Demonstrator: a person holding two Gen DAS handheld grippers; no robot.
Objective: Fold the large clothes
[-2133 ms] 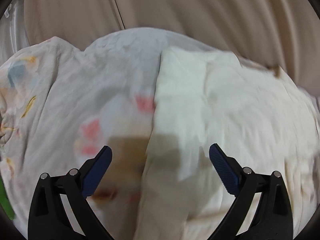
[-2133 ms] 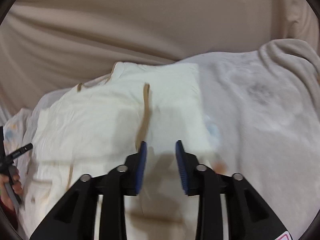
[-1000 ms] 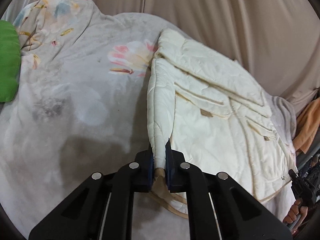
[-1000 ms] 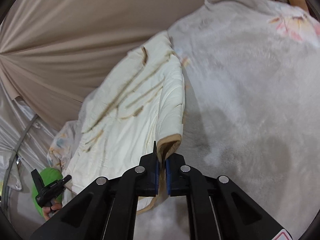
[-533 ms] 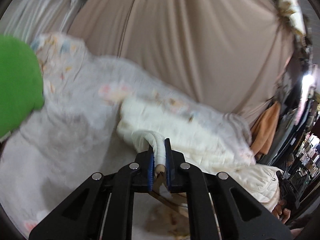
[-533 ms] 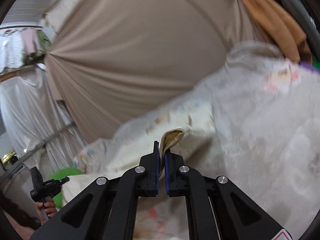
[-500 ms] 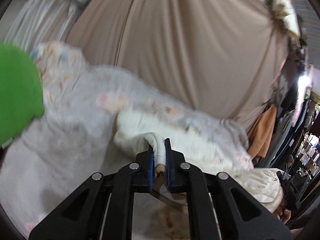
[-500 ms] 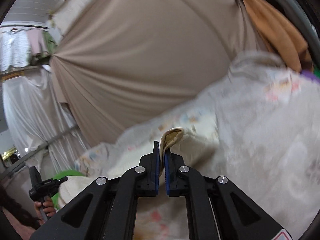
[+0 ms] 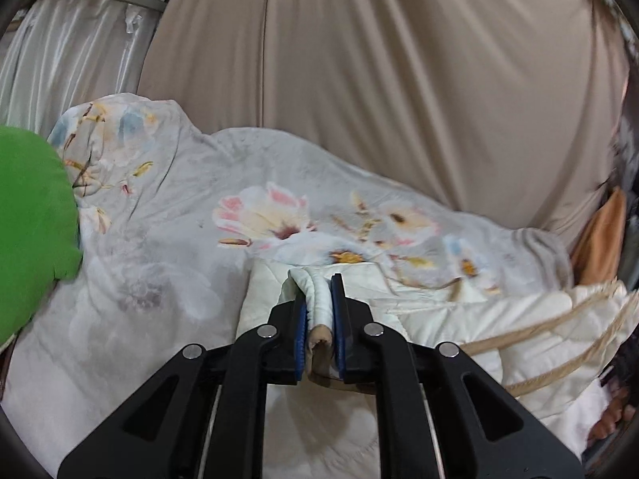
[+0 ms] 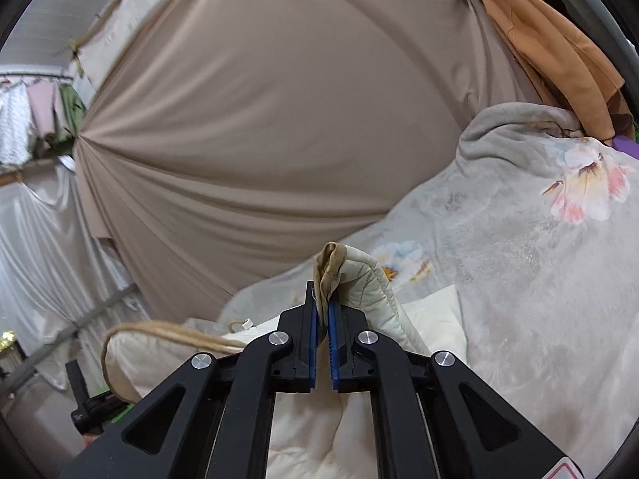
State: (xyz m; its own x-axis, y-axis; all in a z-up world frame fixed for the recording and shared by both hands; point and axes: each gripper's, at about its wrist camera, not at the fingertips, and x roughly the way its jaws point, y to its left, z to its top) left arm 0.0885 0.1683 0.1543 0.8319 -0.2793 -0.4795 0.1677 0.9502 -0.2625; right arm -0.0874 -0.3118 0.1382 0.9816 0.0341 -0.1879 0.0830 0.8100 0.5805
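Note:
A cream quilted jacket (image 9: 479, 319) with tan piping lies on a grey floral blanket (image 9: 167, 247). My left gripper (image 9: 318, 311) is shut on a thick folded edge of the jacket with a tan hem and holds it above the blanket. My right gripper (image 10: 323, 311) is shut on another tan-trimmed edge of the jacket (image 10: 359, 279), raised so the cloth arches up over the fingers. The rest of the jacket (image 10: 303, 419) hangs and bunches below the right gripper.
A beige curtain (image 9: 399, 80) hangs behind the bed. A green cushion (image 9: 28, 207) sits at the left. An orange garment (image 10: 551, 52) hangs at the upper right. The floral blanket (image 10: 539, 279) spreads to the right. The other gripper's handle (image 10: 84, 403) shows at the lower left.
Both grippers closed on the jacket's edges about a second ago and have since lifted them, drawing the jacket up and toward me off the blanket.

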